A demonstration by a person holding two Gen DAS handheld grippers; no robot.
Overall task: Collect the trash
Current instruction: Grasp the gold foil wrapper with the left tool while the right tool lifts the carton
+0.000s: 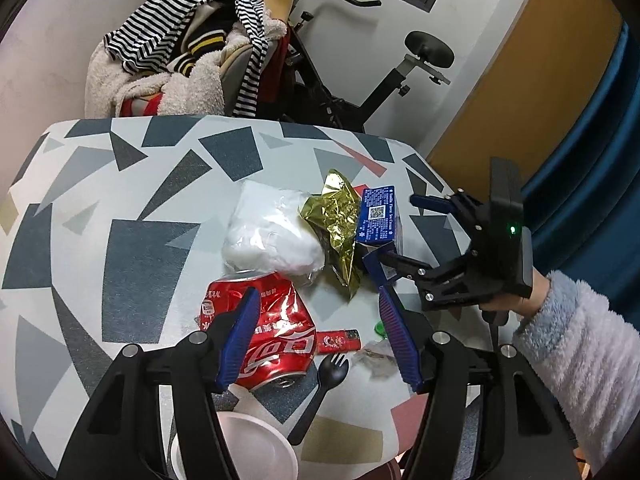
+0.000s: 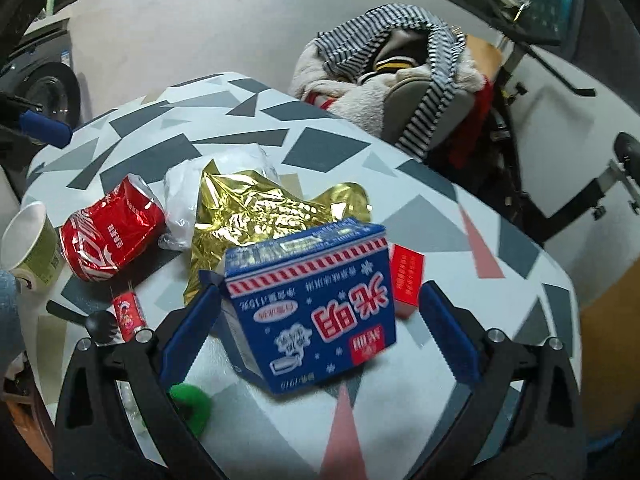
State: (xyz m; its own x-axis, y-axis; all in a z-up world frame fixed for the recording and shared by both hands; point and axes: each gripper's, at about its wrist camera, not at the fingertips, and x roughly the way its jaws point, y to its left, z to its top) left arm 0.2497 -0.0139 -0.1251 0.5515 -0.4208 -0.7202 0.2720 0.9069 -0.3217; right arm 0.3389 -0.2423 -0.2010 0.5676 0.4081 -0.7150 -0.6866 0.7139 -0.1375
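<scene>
Trash lies on the patterned table (image 1: 120, 184). A crushed red cola can (image 1: 276, 328) lies between my left gripper's (image 1: 320, 340) open fingers, nearer the left finger. My right gripper (image 2: 316, 328) is open around a blue carton (image 2: 316, 300), which lies between its fingers; the carton (image 1: 378, 216) and the right gripper (image 1: 394, 232) also show in the left wrist view. A crumpled gold foil wrapper (image 1: 336, 224), a white plastic bag (image 1: 272, 236), a small red packet (image 1: 338, 340) and a black plastic spork (image 1: 324, 384) lie between.
A white paper cup (image 1: 248, 448) stands near the table's front edge. A small red box (image 2: 406, 280) lies beside the carton, a green cap (image 2: 192, 404) by the right gripper's left finger. A chair piled with clothes (image 1: 180, 56) and an exercise bike (image 1: 360, 80) stand behind the table.
</scene>
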